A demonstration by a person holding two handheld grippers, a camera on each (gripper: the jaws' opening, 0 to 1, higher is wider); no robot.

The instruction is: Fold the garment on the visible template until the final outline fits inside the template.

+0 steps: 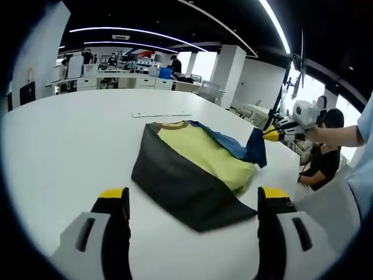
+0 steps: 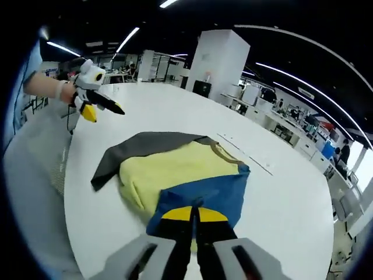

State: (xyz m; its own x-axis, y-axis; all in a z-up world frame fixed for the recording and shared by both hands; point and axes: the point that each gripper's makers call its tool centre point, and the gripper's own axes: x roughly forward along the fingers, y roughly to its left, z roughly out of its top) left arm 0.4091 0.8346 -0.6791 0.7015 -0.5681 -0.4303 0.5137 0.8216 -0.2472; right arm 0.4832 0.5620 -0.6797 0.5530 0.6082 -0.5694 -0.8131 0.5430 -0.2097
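One black, yellow and blue fabric garment (image 1: 195, 169) is spread on the round white table (image 1: 70, 146). Its blue edge is pinched between the closed jaws of the right gripper (image 2: 194, 214). The left gripper (image 1: 192, 201) is held above the table, jaws spread and empty.

Three colour blocks on a white table (image 1: 64, 146)

The garment (image 1: 192, 169) shows a black panel, a pale yellow middle and a blue section, with a brownish-tan collar band; the right gripper (image 2: 194, 219) wears yellow tips on black fingers over a grey-white body (same scheme on the left gripper (image 1: 193, 201)). Plain blocks, no print or stripe visible.
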